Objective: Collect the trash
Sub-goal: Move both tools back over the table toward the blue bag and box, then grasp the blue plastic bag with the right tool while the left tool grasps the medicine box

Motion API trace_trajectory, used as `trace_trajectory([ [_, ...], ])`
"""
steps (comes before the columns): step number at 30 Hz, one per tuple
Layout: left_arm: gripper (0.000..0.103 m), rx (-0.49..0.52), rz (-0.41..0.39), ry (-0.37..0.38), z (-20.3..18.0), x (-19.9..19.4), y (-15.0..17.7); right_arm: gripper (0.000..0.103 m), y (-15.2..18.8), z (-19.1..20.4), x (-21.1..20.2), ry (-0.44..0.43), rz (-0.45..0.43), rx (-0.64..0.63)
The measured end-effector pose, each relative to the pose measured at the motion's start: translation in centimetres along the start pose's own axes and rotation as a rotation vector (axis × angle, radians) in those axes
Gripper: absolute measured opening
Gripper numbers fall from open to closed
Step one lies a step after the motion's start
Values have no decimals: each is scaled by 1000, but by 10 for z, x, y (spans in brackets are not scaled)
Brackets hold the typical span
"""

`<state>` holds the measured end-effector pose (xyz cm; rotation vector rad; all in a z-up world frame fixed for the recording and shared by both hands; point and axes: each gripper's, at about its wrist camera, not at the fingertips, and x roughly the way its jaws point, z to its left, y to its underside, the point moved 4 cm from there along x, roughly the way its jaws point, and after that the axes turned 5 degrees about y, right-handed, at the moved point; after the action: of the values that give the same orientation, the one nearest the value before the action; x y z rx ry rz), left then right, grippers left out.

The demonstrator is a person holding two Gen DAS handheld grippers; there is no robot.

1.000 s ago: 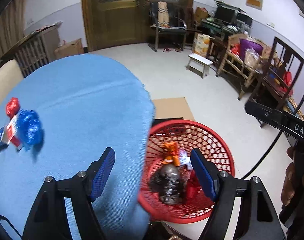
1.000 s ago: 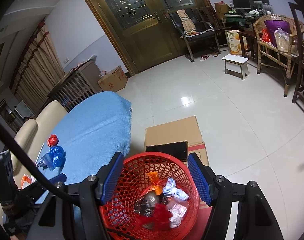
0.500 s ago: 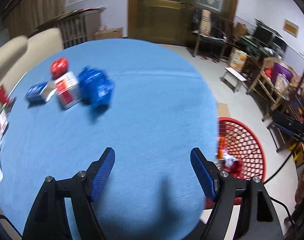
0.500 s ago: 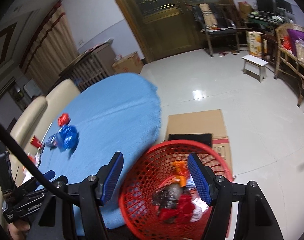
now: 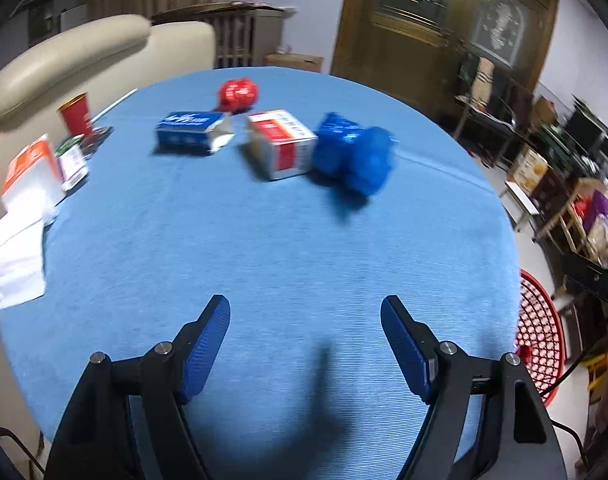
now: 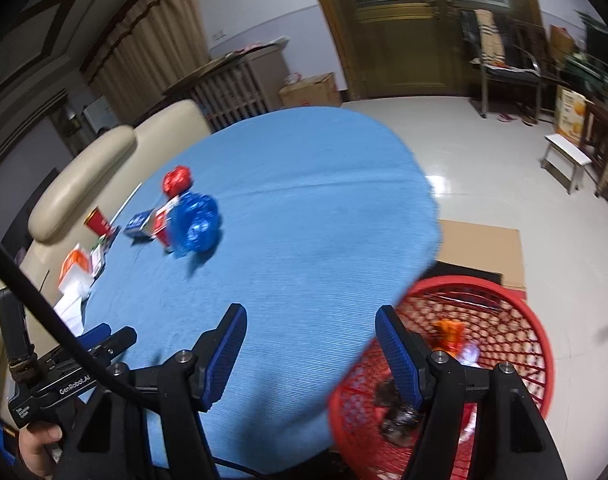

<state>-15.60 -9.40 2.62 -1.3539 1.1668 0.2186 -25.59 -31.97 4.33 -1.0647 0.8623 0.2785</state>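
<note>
Both the left gripper (image 5: 304,344) and right gripper (image 6: 310,344) gape wide, empty; the blurred blue bag (image 5: 354,158), probably crumpled plastic, sits far across the table and may squash sideways when pinched

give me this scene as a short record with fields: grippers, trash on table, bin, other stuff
left gripper: open, empty, over the blue tablecloth
right gripper: open, empty, at the table edge by the bin
trash on table: blue crumpled bag, red-and-white box, blue carton, red crumpled wrapper
bin: red mesh basket on the floor beside the table, already holding some trash
other stuff: red cup, white papers at the table's left edge
</note>
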Motion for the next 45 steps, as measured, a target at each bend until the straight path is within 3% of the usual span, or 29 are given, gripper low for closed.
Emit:
trace_trajectory([
  [13,78,-105,-23,-59,60,-5,5,71,-8,75,31,-50,39,-107],
  [26,78,-124,-30,-63,71,-4,6,71,-19,97,43,-66,50,-136],
  [36,78,-134,-16,-65,76,3,6,71,-65,118,75,-130,53,-97],
  [45,78,-158,-7,-76,89,6,1,71,-107,148,147,-144,113,-66],
])
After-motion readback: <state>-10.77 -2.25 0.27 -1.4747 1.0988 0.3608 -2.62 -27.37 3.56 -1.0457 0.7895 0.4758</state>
